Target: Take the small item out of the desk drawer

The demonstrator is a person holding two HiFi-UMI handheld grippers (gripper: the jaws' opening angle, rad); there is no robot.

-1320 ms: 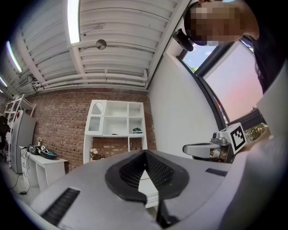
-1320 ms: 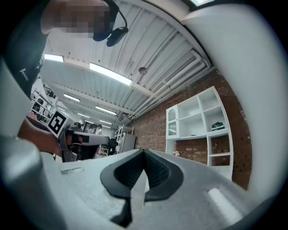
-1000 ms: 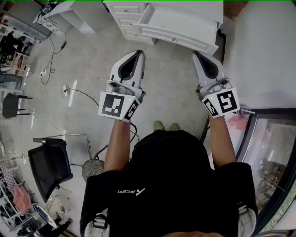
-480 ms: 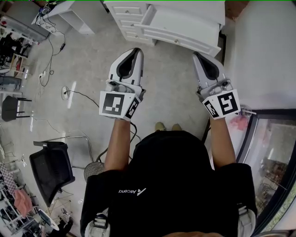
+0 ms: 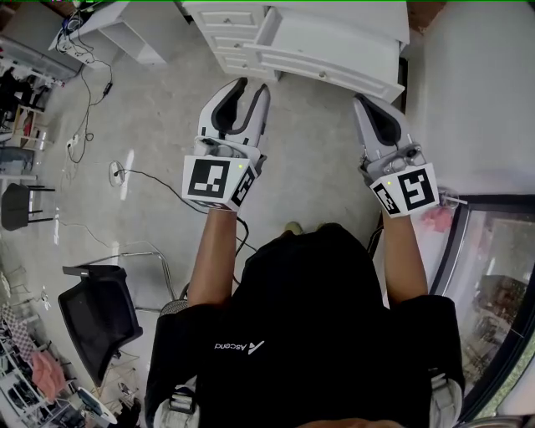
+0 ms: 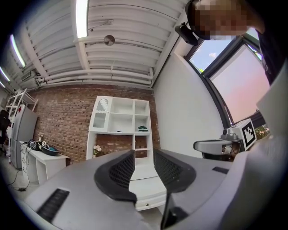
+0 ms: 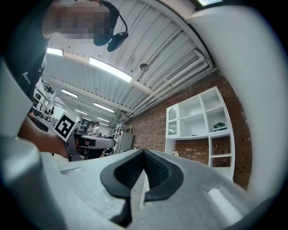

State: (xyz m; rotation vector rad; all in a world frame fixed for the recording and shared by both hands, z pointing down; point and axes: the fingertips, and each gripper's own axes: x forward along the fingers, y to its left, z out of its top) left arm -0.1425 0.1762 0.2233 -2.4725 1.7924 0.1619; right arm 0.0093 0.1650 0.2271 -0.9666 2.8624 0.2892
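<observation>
Standing in a black shirt [image 5: 292,334] on a gray floor [image 5: 159,109], with one tool in each hand, both held out in front. Opening the jaws of the left hand-held gripper [image 5: 253,84]: released, with only air in the gap and no pad touching anything. Clenched shut on the right hand-held gripper [image 5: 361,100], black pads pressed together with nothing caught in them. Just ahead, past both tips and not touched by either, a white counter [image 5: 334,25] with a long drawer [image 5: 351,75] along its front, little knobs on it. Cannot tell where the small item is, as no view looks inside the drawer. To the left of the long front, a stack of smaller white drawers [image 5: 226,38]. On the right, a white wall [image 5: 476,100] and a big glass window [image 5: 493,276] low down. On the left, a black chair [image 5: 96,309] and a thin cable [image 5: 159,171] lying on the floor. From the left gripper view, looking along the parted jaws: the counter again, a tall white shelf unit [image 6: 119,117] on top of it, and a red brick wall [image 6: 63,121] behind.
</observation>
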